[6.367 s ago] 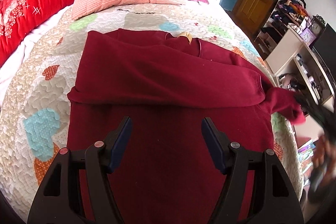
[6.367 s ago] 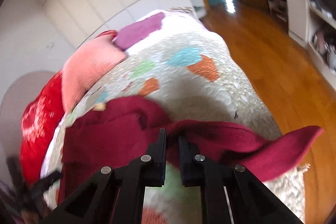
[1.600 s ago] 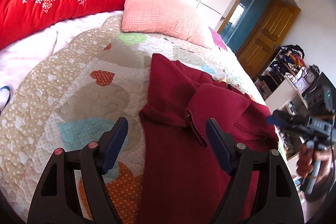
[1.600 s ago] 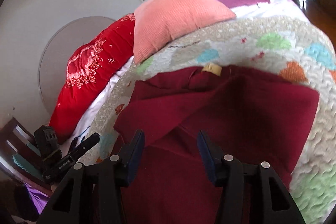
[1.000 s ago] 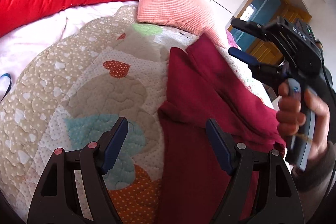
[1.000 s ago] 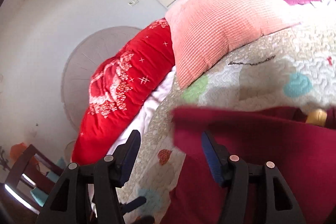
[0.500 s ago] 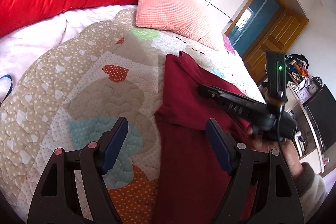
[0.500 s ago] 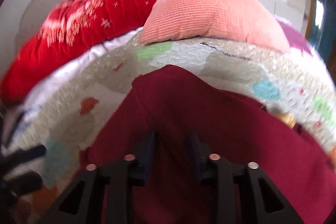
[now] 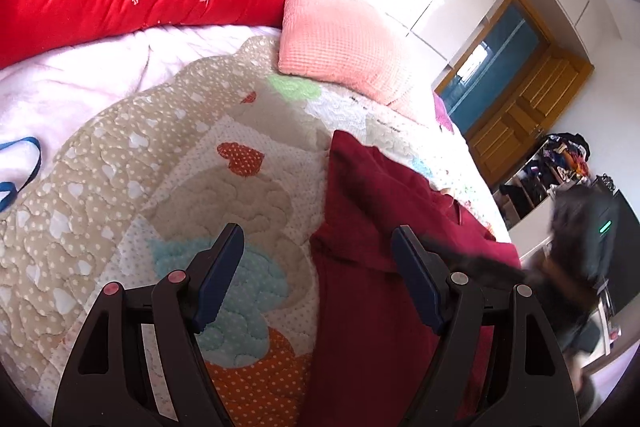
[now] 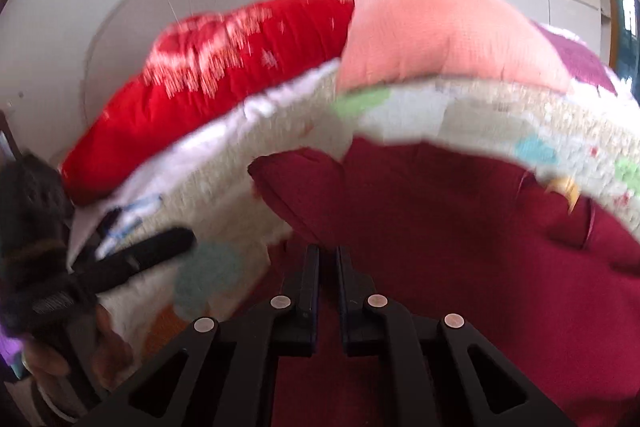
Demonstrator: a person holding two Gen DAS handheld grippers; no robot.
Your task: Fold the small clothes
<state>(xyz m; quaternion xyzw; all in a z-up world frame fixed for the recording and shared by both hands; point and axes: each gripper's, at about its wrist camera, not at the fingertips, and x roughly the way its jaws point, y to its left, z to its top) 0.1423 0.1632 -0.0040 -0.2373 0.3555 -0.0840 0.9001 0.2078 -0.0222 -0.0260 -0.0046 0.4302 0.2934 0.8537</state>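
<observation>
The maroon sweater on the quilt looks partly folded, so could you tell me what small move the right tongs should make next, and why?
Probably draw the right tongs across toward the sweater's far side, carrying the fabric over. They look closed on a fold of the maroon sweater, though blur hides the pinch, while the left tongs hang open above the quilt at the sweater's edge, holding nothing.

Dark red knit garment point(image 9: 372, 307): lower part cut off by frame edge. Right gripper point(image 10: 328, 259): motion-blurred, grip contents unclear.
</observation>
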